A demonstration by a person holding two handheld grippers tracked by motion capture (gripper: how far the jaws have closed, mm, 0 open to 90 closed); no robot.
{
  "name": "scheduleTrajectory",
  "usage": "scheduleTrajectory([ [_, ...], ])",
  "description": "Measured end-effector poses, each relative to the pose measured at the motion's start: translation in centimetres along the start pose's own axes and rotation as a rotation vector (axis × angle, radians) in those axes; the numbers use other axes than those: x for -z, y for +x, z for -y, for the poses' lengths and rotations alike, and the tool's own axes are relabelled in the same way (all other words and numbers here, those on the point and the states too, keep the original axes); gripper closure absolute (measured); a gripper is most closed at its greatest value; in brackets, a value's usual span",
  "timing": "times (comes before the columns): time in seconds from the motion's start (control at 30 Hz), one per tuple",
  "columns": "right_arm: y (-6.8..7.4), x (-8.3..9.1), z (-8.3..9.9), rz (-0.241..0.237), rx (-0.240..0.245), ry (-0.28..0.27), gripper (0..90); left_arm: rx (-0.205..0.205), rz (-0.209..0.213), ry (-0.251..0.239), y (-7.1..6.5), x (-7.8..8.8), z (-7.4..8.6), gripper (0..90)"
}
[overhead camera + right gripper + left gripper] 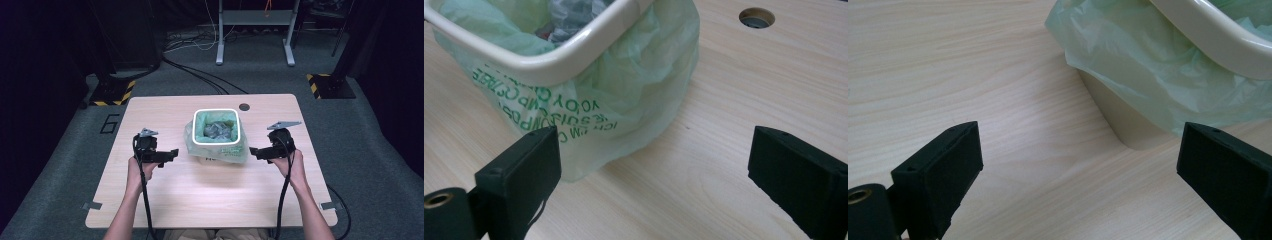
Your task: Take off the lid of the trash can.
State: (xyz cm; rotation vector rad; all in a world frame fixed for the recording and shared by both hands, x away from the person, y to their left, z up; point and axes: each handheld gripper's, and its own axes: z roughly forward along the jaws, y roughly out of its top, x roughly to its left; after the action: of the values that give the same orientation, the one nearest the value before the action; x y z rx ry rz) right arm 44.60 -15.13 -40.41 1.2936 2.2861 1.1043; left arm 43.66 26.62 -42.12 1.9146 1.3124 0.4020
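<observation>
A small cream bin (218, 143) stands mid-table, lined with a pale green bag (234, 151) that drapes over its rim and down its sides. Crumpled grey waste (217, 130) lies inside. My left gripper (172, 153) is open to the left of the bin, jaws pointing at it, nothing between them. My right gripper (254, 151) is open to the right of the bin, also empty. In the left gripper view the bin's lower corner (1128, 122) and bag (1158, 75) sit ahead. In the right gripper view the bag (624, 95) bears green printing below the rim (549, 62).
The light wooden table (210, 200) has a round cable hole (244, 107) behind the bin, seen also as a hole (756, 18) in the right gripper view. Beyond the table lie floor cables, a stand's legs (255, 50) and yellow-black striped bases (112, 95).
</observation>
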Motion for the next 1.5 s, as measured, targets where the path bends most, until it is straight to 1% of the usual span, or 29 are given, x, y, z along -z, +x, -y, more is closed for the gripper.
scheduleTrajectory([
  [0.03,0.1,0.0,-0.2,-0.001,-0.001,0.002,6.1,0.005,0.003,-0.005,-0.1,0.0,-0.1,4.2],
  [0.2,0.2,0.2,-1.2,-0.015,0.008,-0.004,6.8,-0.003,0.002,-0.006,-0.2,0.5,-0.8,4.3],
  [0.3,0.2,0.1,-1.9,-0.009,0.029,0.001,6.8,-0.004,0.003,-0.013,0.0,0.7,-1.2,4.6],
  [0.43,0.3,-0.1,-2.5,0.0,0.035,0.001,7.3,-0.006,0.017,-0.005,0.1,0.5,-1.6,4.8],
  [0.53,0.4,-0.1,-2.9,-0.002,0.034,0.004,7.8,-0.006,0.028,0.0,0.1,0.3,-1.9,4.8],
  [0.67,0.5,-0.1,-3.6,-0.012,0.029,-0.006,8.4,-0.005,0.038,0.002,0.1,0.2,-2.4,4.8],
  [0.77,0.8,-0.3,-4.3,-0.017,0.04,-0.009,9.6,-0.005,0.04,0.007,0.1,0.0,-2.7,5.0],
  [0.87,1.1,-0.5,-4.8,-0.026,0.046,-0.015,11.0,-0.018,0.035,0.019,0.1,-0.1,-3.0,5.1],
  [0.93,1.2,-0.7,-5.0,-0.033,0.049,-0.018,11.2,-0.019,0.037,0.016,0.0,-0.2,-3.2,5.1],
  [1.1,1.3,-1.1,-5.5,-0.042,0.044,-0.009,11.4,-0.028,0.043,0.017,0.0,-0.4,-4.1,5.4],
  [1.2,1.2,-1.2,-5.8,-0.055,0.033,-0.017,12.2,-0.035,0.059,0.02,-0.3,-0.6,-4.6,6.2],
  [1.3,1.2,-1.5,-6.1,-0.053,0.034,-0.013,13.4,-0.043,0.074,0.021,-0.5,-0.9,-5.1,8.7],
  [1.43,1.1,-2.2,-6.4,-0.05,0.031,-0.006,15.0,-0.036,0.091,0.023,-0.6,-1.3,-5.7,9.9],
  [1.5,1.1,-2.5,-6.5,-0.052,0.025,0.001,16.6,-0.044,0.09,0.026,-0.8,-1.4,-6.2,10.0],
])
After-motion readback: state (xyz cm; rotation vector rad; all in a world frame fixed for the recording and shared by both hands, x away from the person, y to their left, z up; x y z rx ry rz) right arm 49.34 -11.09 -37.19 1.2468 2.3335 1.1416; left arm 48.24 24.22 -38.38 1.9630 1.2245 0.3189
